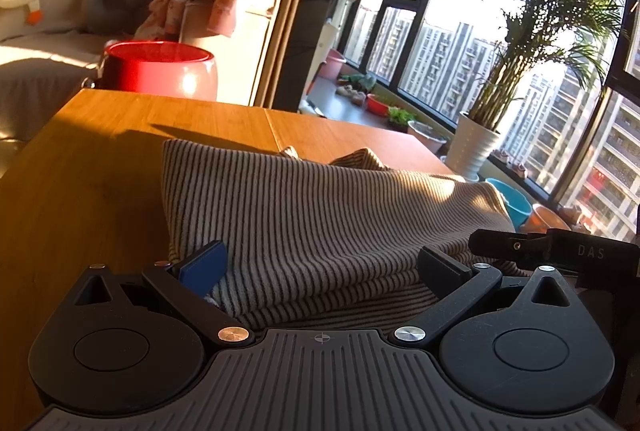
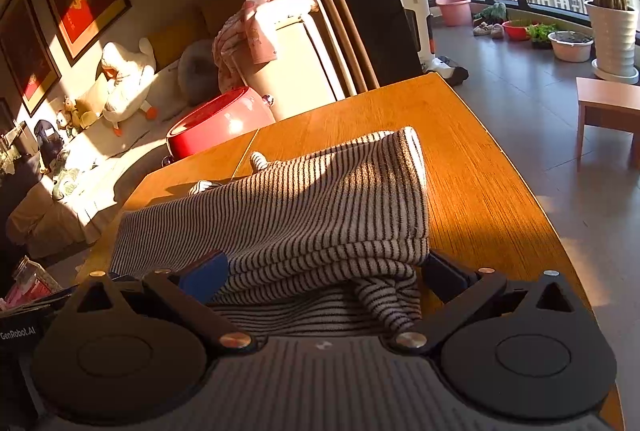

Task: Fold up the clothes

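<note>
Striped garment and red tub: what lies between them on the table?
Only bare wood. In the left wrist view, the table runs uncovered from the striped garment to its far edge, with the red tub beyond it. The right wrist view agrees.

home living room, sofa (image 2: 132, 151), probably balcony plants (image 1: 560, 11)

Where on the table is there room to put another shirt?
Bare wood lies beyond the striped garment, toward the red tub, and beside it up to the table edge by the window. The near edge is crowded: both open claws and folded cloth.
</note>
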